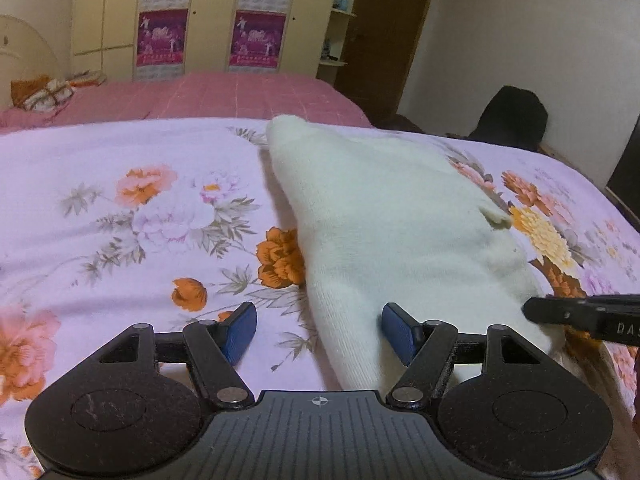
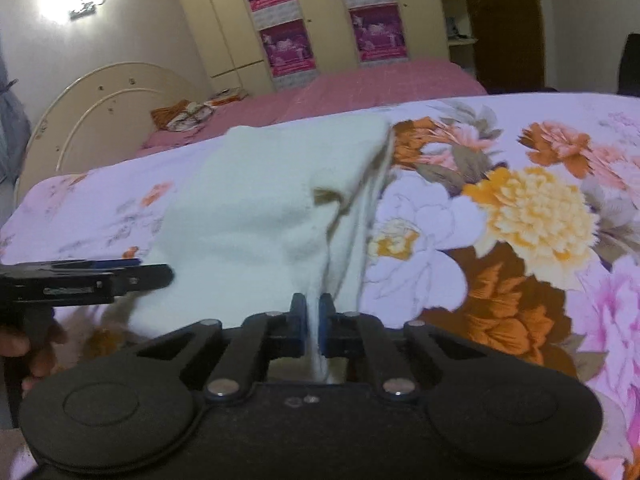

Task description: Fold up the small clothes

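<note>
Bed (image 1: 120, 240) with lilac floral sheet, orange, pink and yellow flowers. White knit garment (image 1: 384, 216) lies on it toward the right side, running from the near edge to the far edge, near end lifted off the sheet. Beyond the far edge, pink checked bedspread (image 1: 224, 94) with folded orange-patterned cloth (image 1: 44, 94) at its left end.

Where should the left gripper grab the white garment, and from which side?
Probably the near left hem corner of the white garment. The open left gripper already straddles that left edge, one pad on cloth, one over the floral sheet. Come in low from the near side and close over the edge. The right gripper already pinches the near right part, so this gives a matching hold.
</note>
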A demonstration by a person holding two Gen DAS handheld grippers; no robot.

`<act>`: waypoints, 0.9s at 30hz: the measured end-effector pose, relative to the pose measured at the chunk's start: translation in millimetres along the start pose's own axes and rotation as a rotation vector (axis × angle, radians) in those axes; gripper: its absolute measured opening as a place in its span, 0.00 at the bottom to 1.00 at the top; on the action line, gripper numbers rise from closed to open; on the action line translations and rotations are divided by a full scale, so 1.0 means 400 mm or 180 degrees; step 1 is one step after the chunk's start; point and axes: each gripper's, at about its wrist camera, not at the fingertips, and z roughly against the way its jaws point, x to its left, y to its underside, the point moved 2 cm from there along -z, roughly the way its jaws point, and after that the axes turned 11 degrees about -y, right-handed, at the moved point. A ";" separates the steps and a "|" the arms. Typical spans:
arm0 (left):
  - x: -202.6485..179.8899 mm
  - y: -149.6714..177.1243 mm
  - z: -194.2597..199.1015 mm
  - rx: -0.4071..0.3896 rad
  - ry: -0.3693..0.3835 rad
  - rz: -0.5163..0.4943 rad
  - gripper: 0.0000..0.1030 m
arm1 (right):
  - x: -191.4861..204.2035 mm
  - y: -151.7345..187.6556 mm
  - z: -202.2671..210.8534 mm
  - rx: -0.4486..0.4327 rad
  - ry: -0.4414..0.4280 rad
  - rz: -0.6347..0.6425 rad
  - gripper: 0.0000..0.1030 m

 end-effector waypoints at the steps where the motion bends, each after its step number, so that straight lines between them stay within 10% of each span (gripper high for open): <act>1: -0.003 0.004 0.007 0.0001 -0.0018 -0.0049 0.67 | -0.001 0.000 0.009 -0.0017 0.0004 -0.0027 0.06; 8: -0.003 0.038 0.022 0.0084 -0.0132 -0.0072 0.74 | -0.020 0.022 0.010 0.0079 0.0203 -0.0037 0.06; 15: -0.002 0.044 0.066 0.0131 -0.0217 -0.0075 0.75 | -0.026 0.014 0.074 -0.0158 0.0198 -0.0358 0.51; 27: 0.048 0.065 0.137 0.0122 -0.0168 0.0219 0.86 | -0.015 0.045 0.066 0.0067 0.0166 -0.0513 0.48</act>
